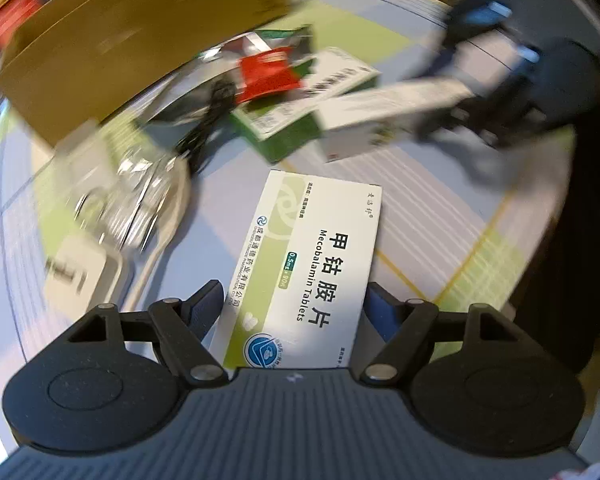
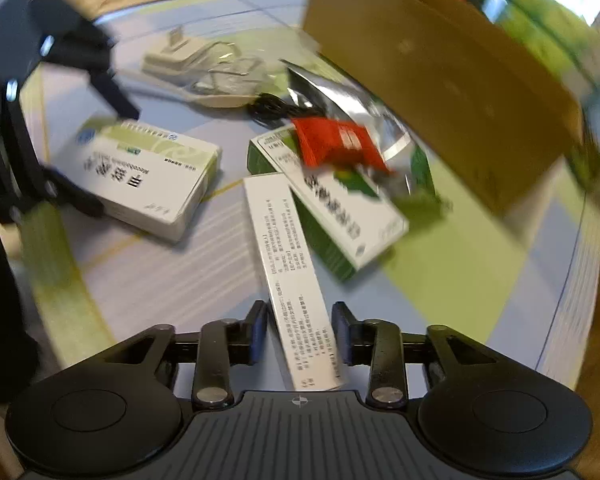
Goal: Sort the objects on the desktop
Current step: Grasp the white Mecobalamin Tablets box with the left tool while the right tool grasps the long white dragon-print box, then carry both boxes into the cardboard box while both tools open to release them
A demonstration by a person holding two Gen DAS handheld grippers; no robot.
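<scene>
Two wrist fisheyes, low, facing, sharing medicine boxes [image 1: 306,258]

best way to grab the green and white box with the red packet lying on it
Grip the green and white box across its narrow width at the near end, which sticks out clear of the red packet. Come from above on the side towards the right gripper; the far end is covered by the packet and foil bag.

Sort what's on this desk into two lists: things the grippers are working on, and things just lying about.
In hand:
- Mecobalamin Tablets box, between the left gripper fingers
- long white box, between the right gripper fingers

Lying about:
- green medicine box
- red packet
- foil pouch
- white charger
- black cable
- cardboard box
</scene>
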